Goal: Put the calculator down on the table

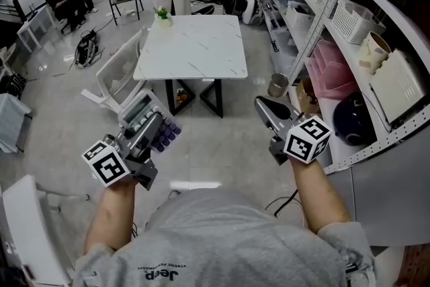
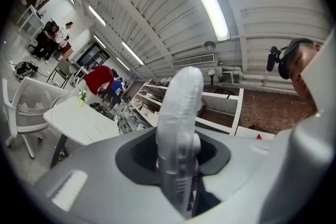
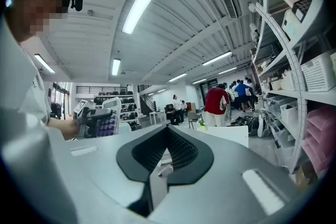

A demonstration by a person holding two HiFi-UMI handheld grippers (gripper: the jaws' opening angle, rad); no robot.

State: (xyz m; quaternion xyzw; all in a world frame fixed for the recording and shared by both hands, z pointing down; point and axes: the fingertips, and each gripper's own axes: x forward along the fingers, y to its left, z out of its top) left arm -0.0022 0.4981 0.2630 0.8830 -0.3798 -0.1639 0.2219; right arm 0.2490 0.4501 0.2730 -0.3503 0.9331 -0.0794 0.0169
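My left tongs pinched the calculator; my right tongs were pressed together, empty, well short of the table.

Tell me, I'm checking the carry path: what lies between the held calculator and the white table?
In the head view, a white chair stands between the calculator and the table, at its near left corner; elsewhere bare floor.

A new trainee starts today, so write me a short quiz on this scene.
1. True or false: the calculator lies on the table.
2. Fill in: the calculator is held by the ___ gripper.
3. What stands on the table: A plant, B mug, C laptop?
Key: 1 false; 2 left gripper; 3 A, the plant.
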